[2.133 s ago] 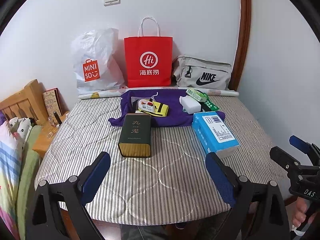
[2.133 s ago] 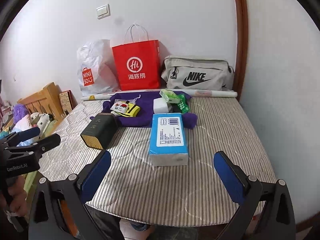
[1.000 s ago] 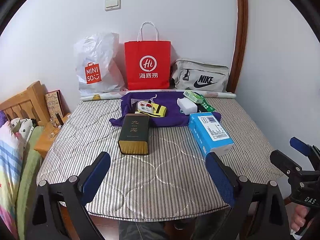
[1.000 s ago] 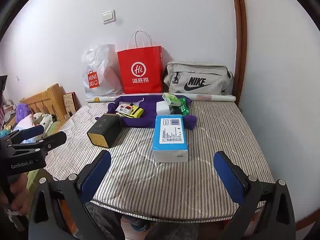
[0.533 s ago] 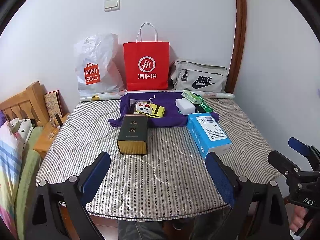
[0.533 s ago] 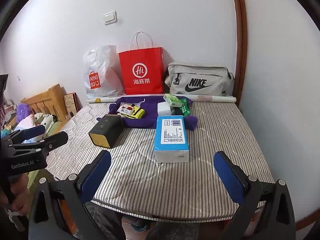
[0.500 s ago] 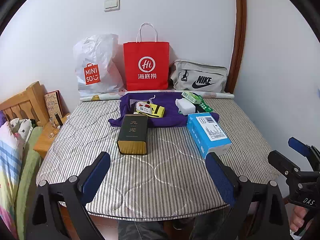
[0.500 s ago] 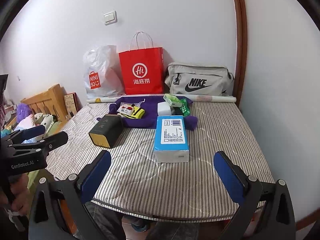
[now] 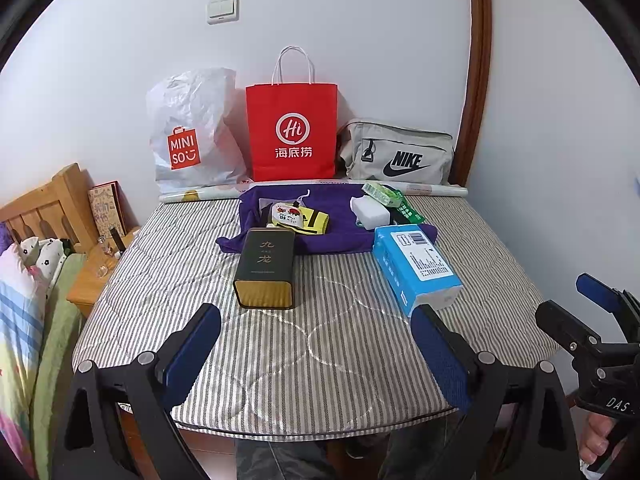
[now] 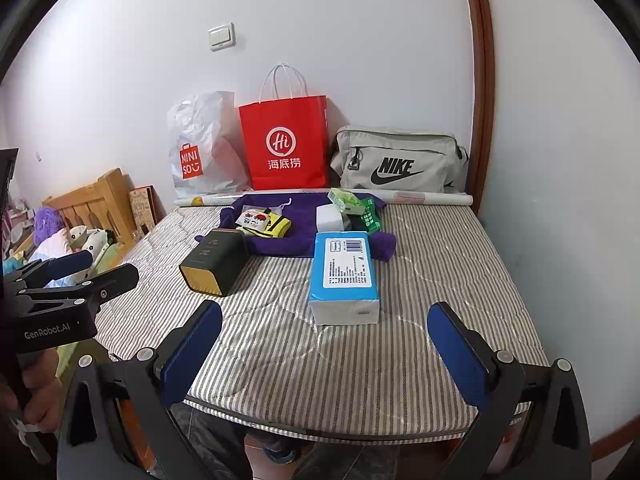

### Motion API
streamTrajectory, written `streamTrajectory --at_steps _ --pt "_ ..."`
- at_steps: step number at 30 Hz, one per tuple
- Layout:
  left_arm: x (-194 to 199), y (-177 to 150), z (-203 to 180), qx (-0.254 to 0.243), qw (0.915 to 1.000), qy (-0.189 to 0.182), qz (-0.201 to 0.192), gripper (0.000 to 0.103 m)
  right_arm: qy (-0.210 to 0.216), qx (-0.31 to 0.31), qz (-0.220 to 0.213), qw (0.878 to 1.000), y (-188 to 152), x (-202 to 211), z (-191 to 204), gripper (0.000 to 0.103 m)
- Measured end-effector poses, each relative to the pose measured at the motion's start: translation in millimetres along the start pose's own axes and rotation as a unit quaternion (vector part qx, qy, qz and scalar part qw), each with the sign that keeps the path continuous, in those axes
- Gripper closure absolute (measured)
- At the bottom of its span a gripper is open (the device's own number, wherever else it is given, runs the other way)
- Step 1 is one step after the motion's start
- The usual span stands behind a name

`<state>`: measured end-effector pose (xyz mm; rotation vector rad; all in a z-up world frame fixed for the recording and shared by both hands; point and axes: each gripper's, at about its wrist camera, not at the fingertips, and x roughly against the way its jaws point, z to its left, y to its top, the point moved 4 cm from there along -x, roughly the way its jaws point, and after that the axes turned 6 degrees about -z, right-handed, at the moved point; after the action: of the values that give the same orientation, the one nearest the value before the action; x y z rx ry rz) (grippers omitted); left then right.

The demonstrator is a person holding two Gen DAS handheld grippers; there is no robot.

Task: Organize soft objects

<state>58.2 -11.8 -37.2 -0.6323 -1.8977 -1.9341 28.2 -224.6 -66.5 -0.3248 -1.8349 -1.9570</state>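
Blue-padded, your left gripper [image 9: 316, 354] and right gripper [image 10: 326, 350] hang spread wide and empty at frame bottom; the purple cloth [image 9: 320, 216] and blue tissue pack [image 10: 345, 270] lie mid-frame on the striped mattress [image 9: 320, 340].

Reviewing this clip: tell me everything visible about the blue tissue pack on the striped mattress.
The blue tissue pack is a soft, brick-shaped pack in glossy blue plastic wrap with a white printed label and barcode on top; its near end is white. It looks sealed and lies flat, lengthwise toward the camera, on the striped mattress. Its far end meets or overlaps the purple cloth. Neither gripper touches it.
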Motion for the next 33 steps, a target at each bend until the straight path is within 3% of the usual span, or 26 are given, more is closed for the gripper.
streamTrajectory --at_steps 33 --pt "2.4 -0.9 -1.4 -0.001 1.0 0.001 0.0 0.007 0.002 0.004 0.0 1.0 -0.4 2.6 5.0 0.002"
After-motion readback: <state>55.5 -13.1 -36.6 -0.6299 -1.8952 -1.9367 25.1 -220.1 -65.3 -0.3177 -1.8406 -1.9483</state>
